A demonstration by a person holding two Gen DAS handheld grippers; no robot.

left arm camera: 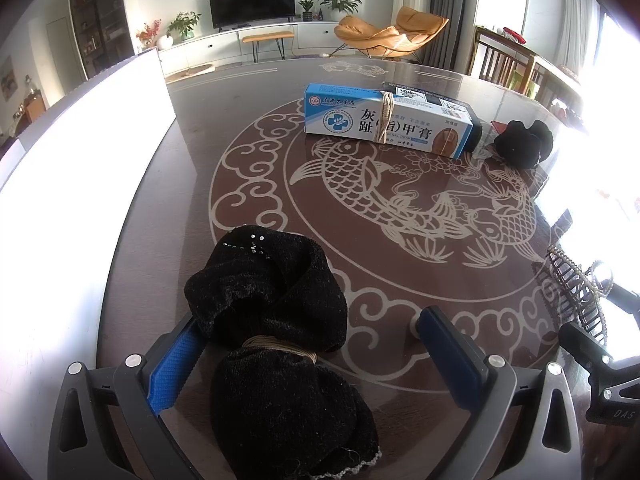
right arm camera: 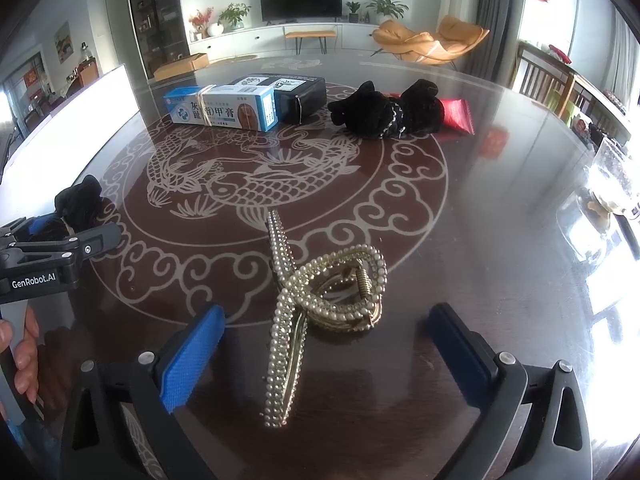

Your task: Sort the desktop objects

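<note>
So the right tongs (right arm camera: 320, 354) are spread wide over a pearl-studded hair clip (right arm camera: 320, 292) lying on the dark table (right arm camera: 500, 200), blue pads clear of it on both sides. The left tongs (right arm camera: 60, 236) sit at the left edge by some black fabric. Further back there's a blue box (right arm camera: 222, 110), a dark box (right arm camera: 296, 94), a black fabric bundle (right arm camera: 388, 112) and a red packet (right arm camera: 458, 114).

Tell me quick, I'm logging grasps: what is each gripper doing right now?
Left gripper: open, black sock bundle lying between its jaws, not clamped.
Right gripper: open, pearl hair clip lying loose between its jaws.
</note>
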